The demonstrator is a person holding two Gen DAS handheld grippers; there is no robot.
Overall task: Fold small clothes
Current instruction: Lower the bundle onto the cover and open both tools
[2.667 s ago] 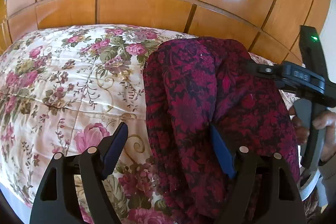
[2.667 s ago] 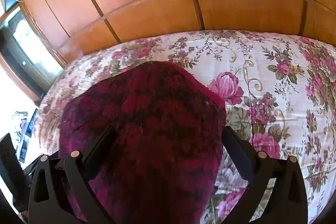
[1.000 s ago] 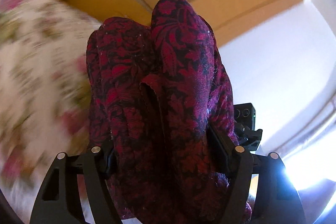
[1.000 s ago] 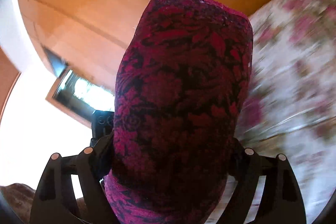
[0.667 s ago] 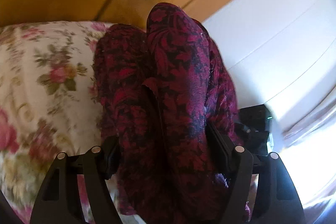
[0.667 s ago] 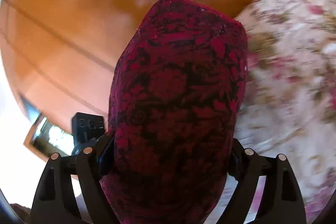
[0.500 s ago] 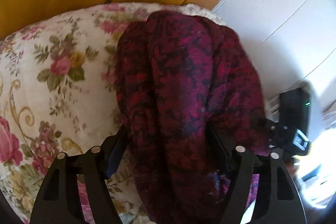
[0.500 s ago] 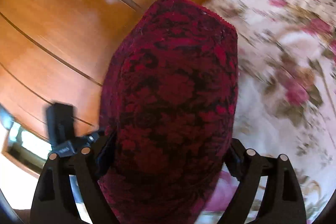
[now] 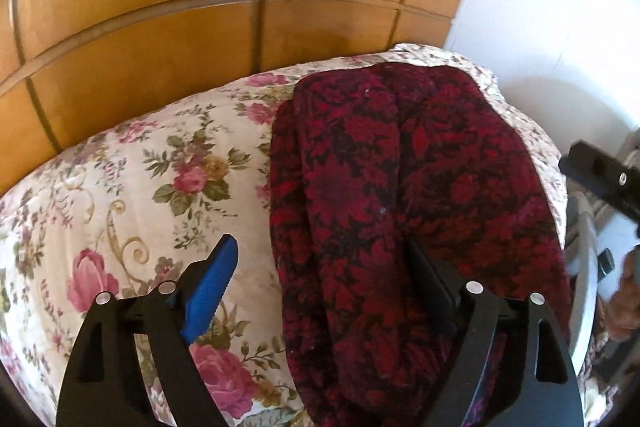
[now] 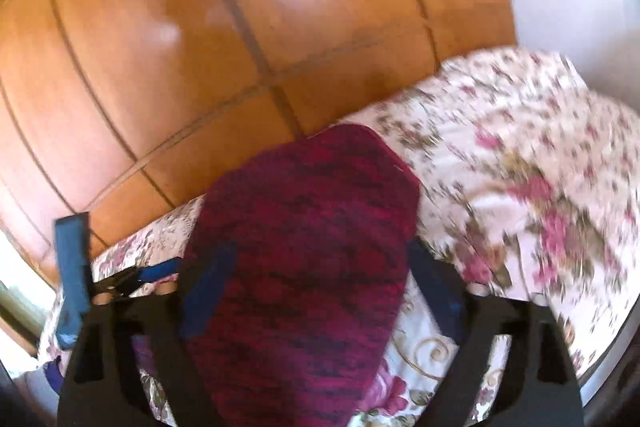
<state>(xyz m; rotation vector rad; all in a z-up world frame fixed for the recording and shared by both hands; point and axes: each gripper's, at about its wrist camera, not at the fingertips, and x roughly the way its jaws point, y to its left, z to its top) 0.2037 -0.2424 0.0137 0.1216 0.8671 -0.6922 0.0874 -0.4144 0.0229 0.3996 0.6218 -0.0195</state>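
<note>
On the floral bed point(image 9: 120, 187), near its corner by the wall: red patterned garment point(image 9: 400, 195), bunched in thick folds. Left gripper point(image 9: 332, 267) spread wide, cloth released; right gripper point(image 10: 320, 287) apparently wide too, cloth between the fingers, blurred. Risk: snagging on withdrawal, undoing folds.

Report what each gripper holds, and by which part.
Left gripper: open, jaws spread, garment lying loose between them on the bed. Right gripper: jaws flank the garment's near end; grip cannot be told through blur.
</note>
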